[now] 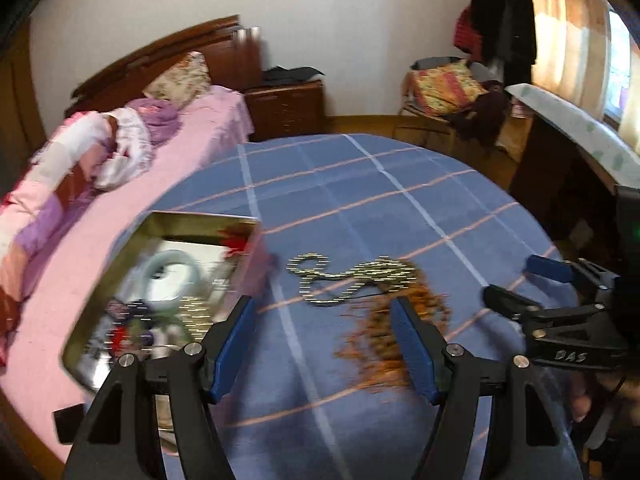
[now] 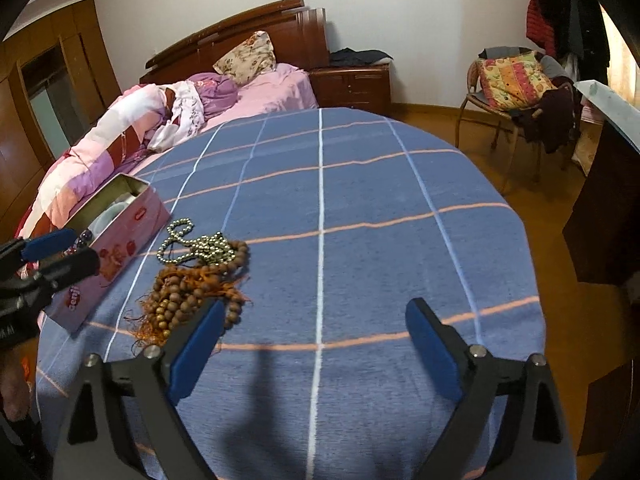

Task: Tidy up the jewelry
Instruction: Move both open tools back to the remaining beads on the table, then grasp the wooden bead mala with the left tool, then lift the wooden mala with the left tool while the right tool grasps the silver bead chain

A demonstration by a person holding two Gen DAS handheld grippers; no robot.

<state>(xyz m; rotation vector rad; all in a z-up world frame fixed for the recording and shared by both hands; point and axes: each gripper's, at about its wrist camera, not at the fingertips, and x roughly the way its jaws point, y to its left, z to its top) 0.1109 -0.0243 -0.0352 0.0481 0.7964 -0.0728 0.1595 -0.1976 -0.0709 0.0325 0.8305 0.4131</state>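
Blue checked cloth (image 2: pixel 360 208) covers the round table, crossed by white and orange lines; behind it stand a pink-covered bed (image 2: pixel 256 96) with a dark wooden headboard, a nightstand (image 2: pixel 352 86) and, far right, a chair (image 2: pixel 512 92) piled with a patterned cushion and clothes. Right gripper (image 2: pixel 316 320) hangs over bare cloth with its blue pads spread wide and nothing between them; its left finger sits just beside the pile of brown wooden beads (image 2: pixel 188 300). Left gripper (image 1: pixel 324 328) is likewise spread open and empty, poised above the cloth between the tin and the beads; its view is blurred. Wooden beads with orange tassels lie on the cloth touching a strand of small gold-coloured beads (image 2: pixel 196 244) on their far side. Just left of both stands an open pink tin (image 2: pixel 120 248), near the table's left edge; inside it a pale green bangle (image 1: pixel 172 268) and some small pieces too smeared to make out.
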